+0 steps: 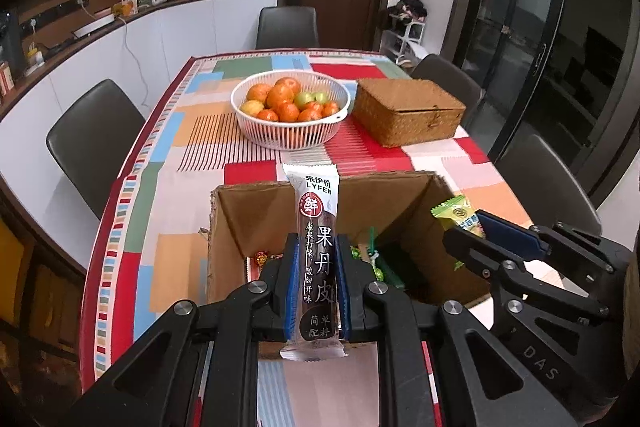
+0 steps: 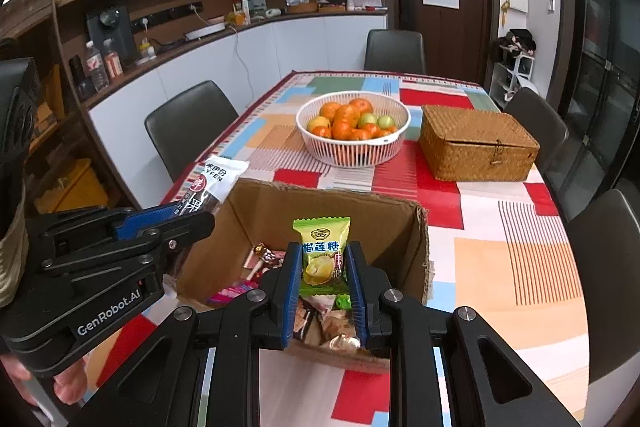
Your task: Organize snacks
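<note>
Above the cardboard box [image 2: 328, 203] of mixed candies, left claw [image 1: 317, 259] clamps a haw-roll stick [image 1: 318, 247] and right claw [image 2: 324, 263] a durian candy [image 2: 322, 255].

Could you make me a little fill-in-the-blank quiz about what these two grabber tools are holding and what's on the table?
1. The left gripper is shut on a long brown and white snack bar, while the right gripper is shut on a small ____ candy packet.
2. Both snacks are held over an open ____ box.
3. The white basket holds ____.
4. Beside the basket sits a woven box whose lid is ____.

Missing words: green; cardboard; fruit; closed
</note>
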Demonstrator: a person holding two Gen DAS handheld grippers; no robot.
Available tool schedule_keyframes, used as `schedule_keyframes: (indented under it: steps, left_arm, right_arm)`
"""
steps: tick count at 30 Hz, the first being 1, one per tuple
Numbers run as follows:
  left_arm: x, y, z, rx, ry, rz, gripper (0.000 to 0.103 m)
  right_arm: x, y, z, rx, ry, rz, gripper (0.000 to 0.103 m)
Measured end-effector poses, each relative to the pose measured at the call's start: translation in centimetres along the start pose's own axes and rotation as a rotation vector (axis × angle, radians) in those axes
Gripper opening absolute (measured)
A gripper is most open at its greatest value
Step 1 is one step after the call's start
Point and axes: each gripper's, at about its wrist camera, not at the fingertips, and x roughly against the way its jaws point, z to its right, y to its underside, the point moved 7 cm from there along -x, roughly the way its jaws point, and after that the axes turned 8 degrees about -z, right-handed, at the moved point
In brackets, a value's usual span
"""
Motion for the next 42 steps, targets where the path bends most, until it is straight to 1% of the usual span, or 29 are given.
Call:
schedule_keyframes:
  steps: [2,4,5,6,8,10,11,12,14,19,24,29,33,35,37,39,40,42]
  left_arm:
    - [-0.6,-0.1,-0.3,0.011,-0.015,-0.009,0.018]
    - [-0.9,-0.1,-1.0,0.02,-0.046,-0.006,0.029]
    - [-0.9,0.0,-1.2,0.022,-0.048,0.0,0.03]
    - [-0.8,0.2,-1.4,0.022,-0.052,0.005,0.03]
    - [-0.5,0.6,-1.5,0.02,-0.065,0.017,0.031]
    - [0.2,1.3,-1.6,0.015,-0.08,0.039,0.033]
    - [0.6,1.7,-1.5,0.01,-0.086,0.047,0.034]
    - [1.0,2.1,-1.4,0.007,-0.092,0.057,0.036]
    - [2.0,3.1,-1.2,-0.006,-0.102,0.079,0.038]
    - [5.1,5.7,-0.4,-0.029,-0.138,0.151,0.057]
    - [8.1,8.3,0.2,-0.034,-0.176,0.223,0.07]
    - [10.7,11.3,0.6,-0.017,-0.175,0.263,0.079]
    - [12.4,13.7,1.0,-0.008,-0.172,0.285,0.089]
    - [13.0,14.6,1.1,-0.011,-0.18,0.294,0.09]
    - [13.8,15.6,1.2,-0.012,-0.196,0.308,0.094]
    - [14.5,16.4,1.2,-0.006,-0.209,0.325,0.095]
    - [14.9,16.8,1.3,-0.002,-0.213,0.334,0.097]
    - [15.5,17.5,1.4,0.005,-0.205,0.347,0.098]
  right_arm:
    - [-0.7,-0.1,0.2,-0.001,0.006,-0.01,0.024]
    - [-1.2,-0.1,0.3,-0.005,0.013,-0.017,0.024]
    - [-1.5,-0.2,0.5,-0.014,0.027,-0.015,0.028]
    - [-1.6,-0.2,0.6,-0.019,0.036,-0.017,0.036]
    - [-1.7,0.0,0.7,-0.024,0.05,-0.014,0.04]
    - [-1.6,0.5,0.5,-0.019,0.052,-0.015,0.042]
    - [-1.4,0.7,0.5,-0.016,0.051,-0.015,0.045]
    - [-1.2,1.1,0.4,-0.015,0.051,-0.013,0.049]
    - [-0.5,1.7,0.3,-0.014,0.054,0.002,0.054]
    - [2.3,3.9,0.1,-0.012,0.072,0.053,0.065]
    - [5.3,6.4,-0.3,0.006,0.103,0.1,0.077]
    - [8.1,8.9,-0.9,-0.001,0.119,0.143,0.078]
    - [10.1,10.8,-1.1,-0.034,0.118,0.176,0.083]
    - [10.9,11.6,-1.2,-0.033,0.138,0.193,0.084]
    - [11.7,12.4,-1.4,-0.029,0.161,0.21,0.086]
    - [12.5,13.1,-1.4,-0.033,0.174,0.22,0.087]
    - [12.9,13.6,-1.5,-0.036,0.177,0.226,0.087]
    - [13.7,14.3,-1.7,-0.036,0.183,0.233,0.087]
